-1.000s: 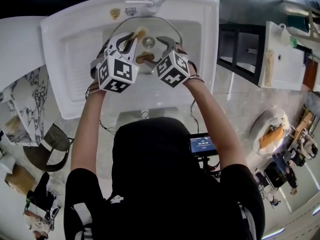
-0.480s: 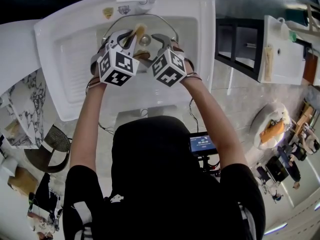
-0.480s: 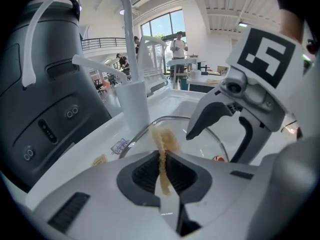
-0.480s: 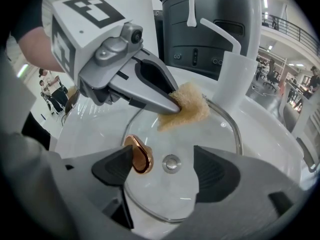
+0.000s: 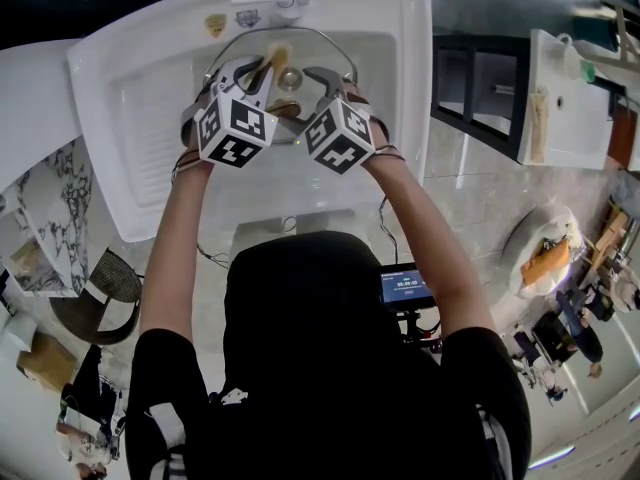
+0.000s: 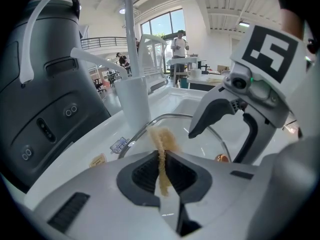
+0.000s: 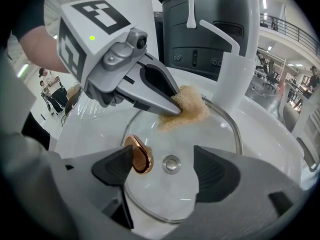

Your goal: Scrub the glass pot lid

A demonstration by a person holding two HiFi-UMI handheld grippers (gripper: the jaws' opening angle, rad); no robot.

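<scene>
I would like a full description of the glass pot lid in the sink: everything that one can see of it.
The glass pot lid is round, of clear glass with a metal rim and a copper-coloured knob. It lies knob up in the white sink. The left claw presses a tan sponge on its far part. The knob stands inside the open right claw, close to one pad.

head: steep overhead | gripper views: close, low | shared: glass lid [image 7: 200, 129]

A glass pot lid [image 7: 200, 134] lies in the sink [image 5: 120, 118], before the faucet [image 5: 292, 2] at the sink's back. The left gripper [image 6: 161, 164] holds a scrub pad [image 7: 186, 109] on the lid, with the right gripper [image 7: 165, 171] alongside.
</scene>
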